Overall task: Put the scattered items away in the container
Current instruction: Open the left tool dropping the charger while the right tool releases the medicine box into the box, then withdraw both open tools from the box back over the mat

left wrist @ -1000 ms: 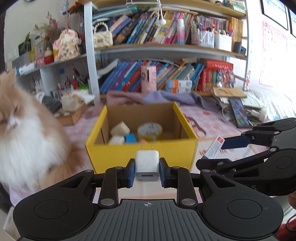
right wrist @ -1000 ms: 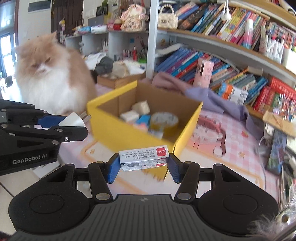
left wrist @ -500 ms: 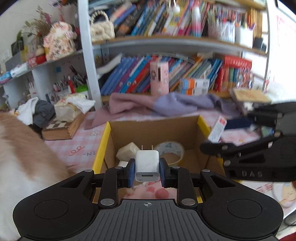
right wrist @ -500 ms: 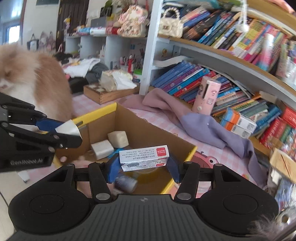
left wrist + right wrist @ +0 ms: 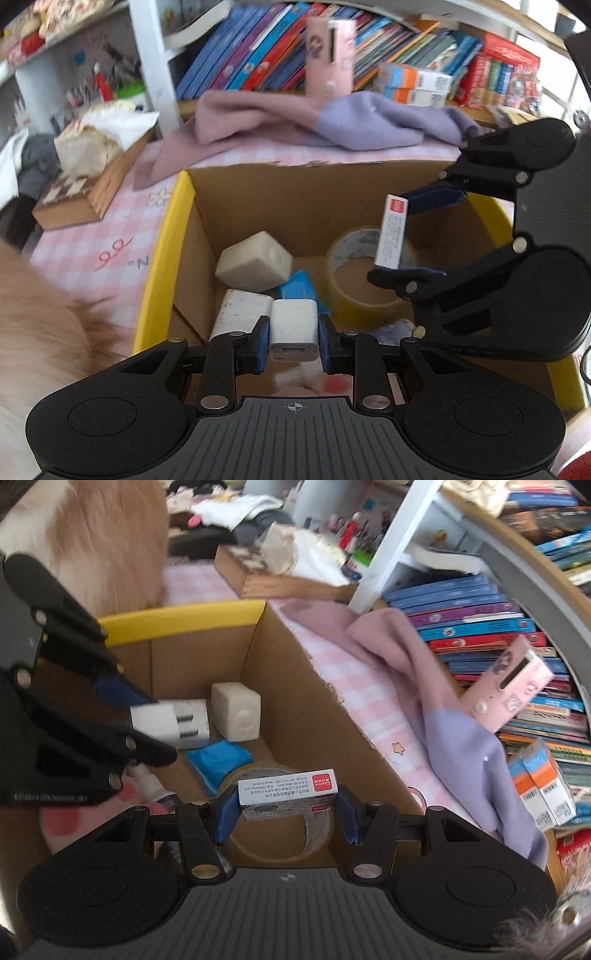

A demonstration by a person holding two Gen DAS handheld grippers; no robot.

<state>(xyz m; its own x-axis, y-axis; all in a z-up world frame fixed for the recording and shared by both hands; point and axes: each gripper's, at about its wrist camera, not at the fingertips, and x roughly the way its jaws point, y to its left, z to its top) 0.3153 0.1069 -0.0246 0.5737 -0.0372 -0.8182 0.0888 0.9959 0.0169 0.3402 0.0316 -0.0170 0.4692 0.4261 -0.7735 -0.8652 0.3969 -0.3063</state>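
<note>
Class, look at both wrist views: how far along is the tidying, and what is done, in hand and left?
Done: a white block, tape roll and blue packet already lie in the yellow box. In hand: the left tongs grip a white charger and the right tongs a small carton, both over the box. Left: releasing both; no other loose items can be seen from here.

Both wrist views look steeply down, close, into the same cardboard box, each catching the other claw
</note>
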